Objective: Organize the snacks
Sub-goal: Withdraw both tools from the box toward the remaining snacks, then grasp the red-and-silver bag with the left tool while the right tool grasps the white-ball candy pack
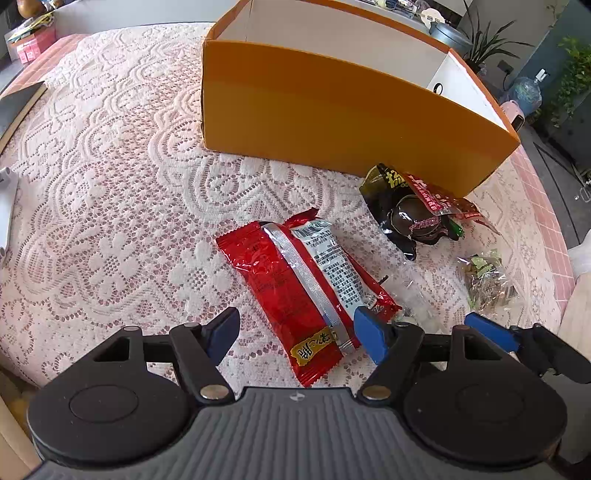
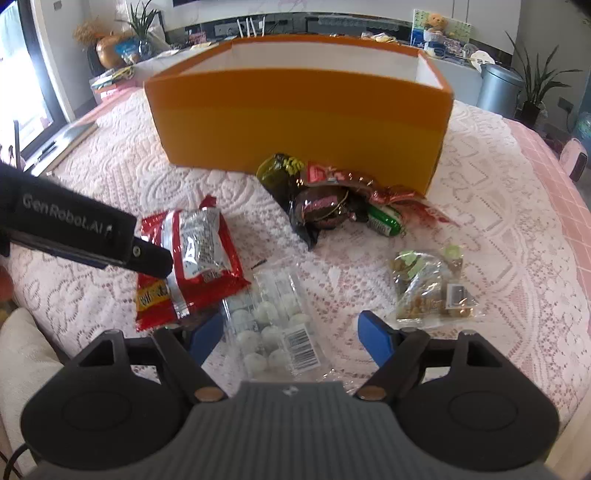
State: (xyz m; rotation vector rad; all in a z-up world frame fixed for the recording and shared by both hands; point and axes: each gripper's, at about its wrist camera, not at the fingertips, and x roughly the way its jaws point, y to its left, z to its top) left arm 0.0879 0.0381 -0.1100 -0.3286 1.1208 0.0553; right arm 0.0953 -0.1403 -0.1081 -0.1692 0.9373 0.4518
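A lived-in home: lace tablecloth (image 2: 122,177), potted plant (image 2: 533,83), teddy bear (image 2: 435,22) on the shelf behind.

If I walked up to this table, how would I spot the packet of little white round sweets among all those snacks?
Start at the big orange box on the lace tablecloth. Come toward the near edge, past the dark heap of wrappers at the box's foot, to the clear packet of white balls, right of the red packet. It alone is see-through with white balls in rows and a barcode label.
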